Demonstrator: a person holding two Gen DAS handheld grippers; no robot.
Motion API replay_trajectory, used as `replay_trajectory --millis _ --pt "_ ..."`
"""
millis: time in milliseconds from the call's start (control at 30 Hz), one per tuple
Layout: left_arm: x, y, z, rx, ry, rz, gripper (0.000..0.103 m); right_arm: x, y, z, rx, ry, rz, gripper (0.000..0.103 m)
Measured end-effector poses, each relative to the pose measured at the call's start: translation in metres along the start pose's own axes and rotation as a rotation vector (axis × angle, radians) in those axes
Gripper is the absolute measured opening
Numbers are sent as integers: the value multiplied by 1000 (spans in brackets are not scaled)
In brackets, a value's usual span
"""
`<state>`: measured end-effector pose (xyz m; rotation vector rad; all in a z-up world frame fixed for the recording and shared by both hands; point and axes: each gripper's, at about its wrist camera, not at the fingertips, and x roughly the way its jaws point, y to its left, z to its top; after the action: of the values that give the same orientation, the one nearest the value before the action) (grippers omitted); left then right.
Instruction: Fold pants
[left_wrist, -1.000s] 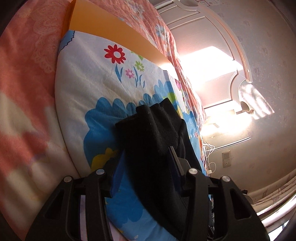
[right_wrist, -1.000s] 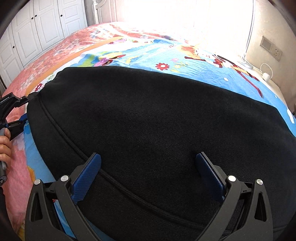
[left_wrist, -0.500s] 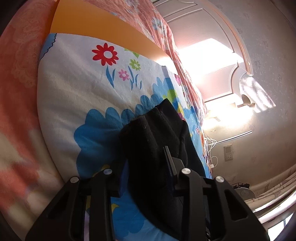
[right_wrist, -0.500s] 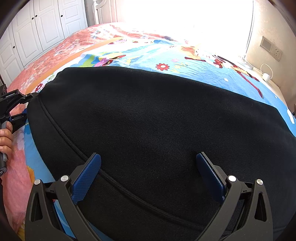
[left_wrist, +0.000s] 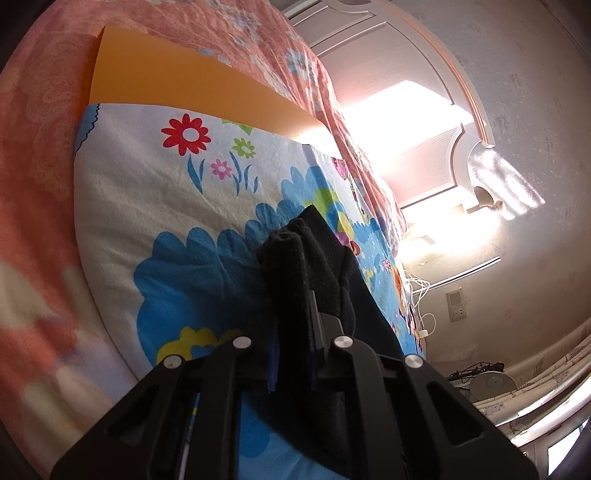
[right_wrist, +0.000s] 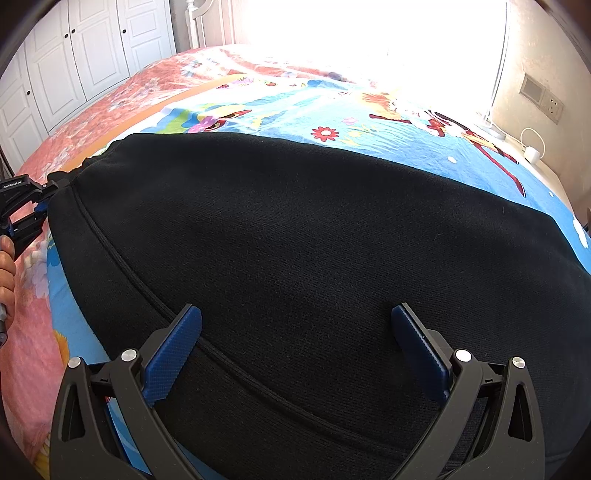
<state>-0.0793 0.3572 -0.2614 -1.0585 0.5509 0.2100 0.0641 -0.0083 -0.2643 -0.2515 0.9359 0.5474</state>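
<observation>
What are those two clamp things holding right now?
The left tool pinches a bunched corner of the black pants. The right tool is open, holding nothing.

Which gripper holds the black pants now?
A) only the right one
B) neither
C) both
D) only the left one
D: the left gripper is closed on a bunched corner of the pants, while the right gripper hangs wide open above the cloth, its fingers holding nothing.
</observation>
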Motion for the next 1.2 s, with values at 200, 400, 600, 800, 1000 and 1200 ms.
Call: replay_trajectory --millis 200,400,600,800,1000,1200 --pt "-23 -91 -15 303 -76 141 11 -16 -40 8 142 47 212 98" --pt "-24 -233 -113 874 -173 318 11 -46 -134 -4 441 49 370 98" --pt "29 -293 -306 1458 -204 371 11 -69 -204 -21 618 3 395 98" --pt "82 -254 -387 1677 -99 455 11 -65 -221 -30 655 48 449 98" --pt "68 -259 -368 1590 -125 417 11 -36 -173 -7 569 212 663 98" --pt "56 -263 -366 1562 -160 384 11 3 -126 24 504 324 672 98"
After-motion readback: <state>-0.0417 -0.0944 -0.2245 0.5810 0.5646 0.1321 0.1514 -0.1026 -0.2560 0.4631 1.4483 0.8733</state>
